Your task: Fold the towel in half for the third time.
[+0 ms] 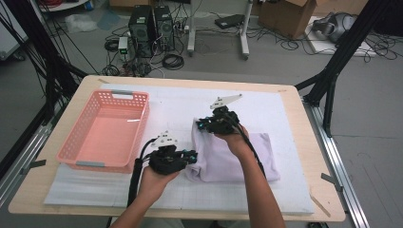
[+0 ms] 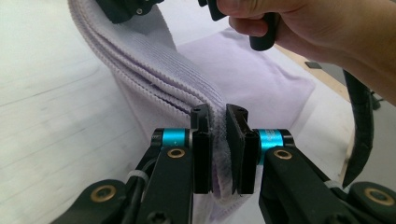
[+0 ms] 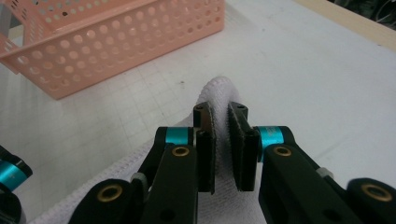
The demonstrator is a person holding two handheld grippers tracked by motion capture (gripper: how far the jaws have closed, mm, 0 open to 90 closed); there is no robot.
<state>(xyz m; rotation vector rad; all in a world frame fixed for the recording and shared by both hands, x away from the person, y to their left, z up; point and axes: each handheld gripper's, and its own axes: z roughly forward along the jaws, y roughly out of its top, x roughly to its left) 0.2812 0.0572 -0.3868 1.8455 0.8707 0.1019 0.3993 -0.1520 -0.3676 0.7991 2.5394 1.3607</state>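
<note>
Cluttered lab floor, cables and cardboard boxes behind; a white gridded mat (image 1: 266, 190) covers the wooden table, a towel fold in progress on it.

The pale lilac towel (image 1: 247, 156) lies right of centre; the left gripper (image 1: 194, 156) and the right gripper (image 1: 202, 124) each clamp its left edge, lifted. To fold cleanly, I judge both should carry the edge level, taut, across to the right. The pink basket (image 1: 90, 142) sits left, apart; nothing obstructs.

Both forearms reach in from the table's near edge. The left gripper (image 2: 218, 154) and the right gripper (image 3: 221, 149), farther toward the far edge, each have jaws clamped on cloth
</note>
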